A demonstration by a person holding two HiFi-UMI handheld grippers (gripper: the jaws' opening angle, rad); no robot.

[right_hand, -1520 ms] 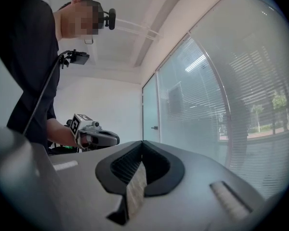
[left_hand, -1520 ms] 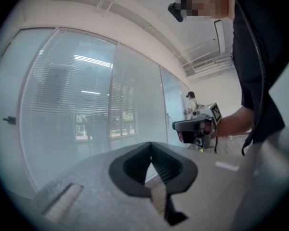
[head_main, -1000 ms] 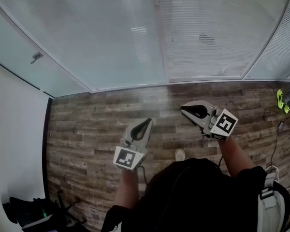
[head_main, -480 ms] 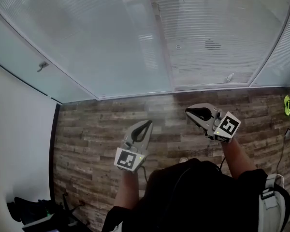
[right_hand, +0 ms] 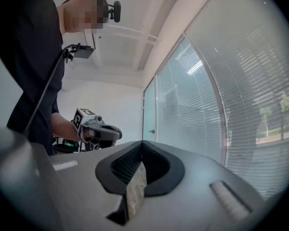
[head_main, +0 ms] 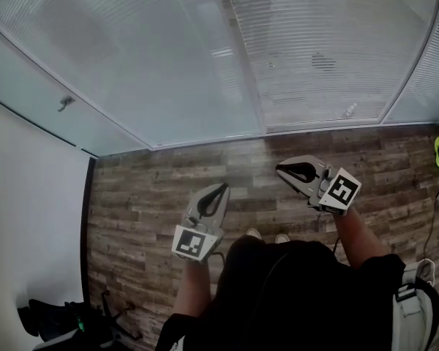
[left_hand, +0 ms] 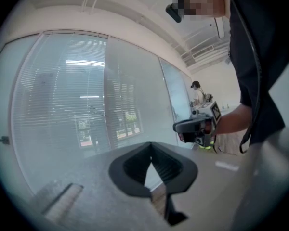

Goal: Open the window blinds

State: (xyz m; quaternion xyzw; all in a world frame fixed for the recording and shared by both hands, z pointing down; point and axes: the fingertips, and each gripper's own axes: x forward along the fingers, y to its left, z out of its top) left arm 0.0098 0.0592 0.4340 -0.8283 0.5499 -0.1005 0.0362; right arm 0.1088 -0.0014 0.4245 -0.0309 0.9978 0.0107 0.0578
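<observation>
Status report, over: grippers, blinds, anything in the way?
Left gripper and right gripper shut, empty. Blinds down, untouched. Nothing seen in the way.

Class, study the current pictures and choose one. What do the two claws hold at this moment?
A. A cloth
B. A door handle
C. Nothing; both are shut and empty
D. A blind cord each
C: the left claw and the right claw each have their tips together with nothing between them, clear of the window blinds.
</observation>
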